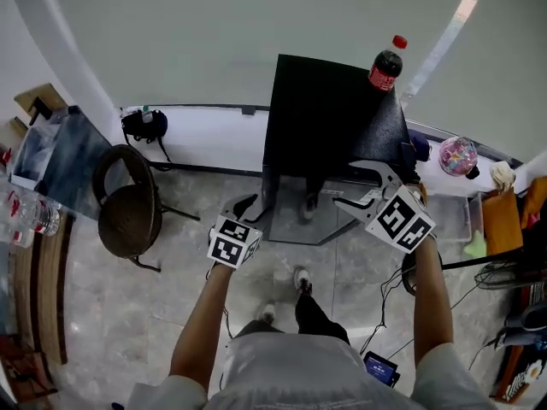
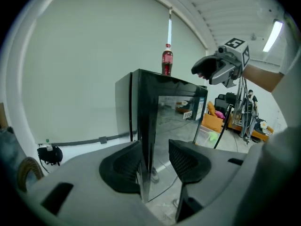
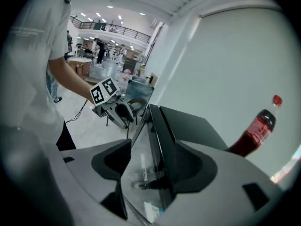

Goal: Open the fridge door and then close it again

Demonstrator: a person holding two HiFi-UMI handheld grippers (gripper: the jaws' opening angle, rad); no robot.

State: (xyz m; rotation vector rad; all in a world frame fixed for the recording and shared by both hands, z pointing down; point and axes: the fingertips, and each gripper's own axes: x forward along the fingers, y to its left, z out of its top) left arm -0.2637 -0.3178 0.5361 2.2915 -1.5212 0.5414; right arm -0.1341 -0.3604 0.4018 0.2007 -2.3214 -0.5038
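Fridge (image 1: pixel 329 109) sits against the wall, cola bottle (image 1: pixel 386 65) on top of it. Its glass door (image 1: pixel 299 207) looks shut or barely ajar, with no grip on it. My guess is that opening has either not begun or the cycle is done, can't tell which. Left gripper (image 2: pixel 155 150) fingers are released and apart, framing the fridge's front corner edge without touching it. Right gripper (image 3: pixel 149 160) fingers are spread wide and released, with the door's top edge between them, no contact.

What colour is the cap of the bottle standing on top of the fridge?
Red; the cap shows best in the head view.
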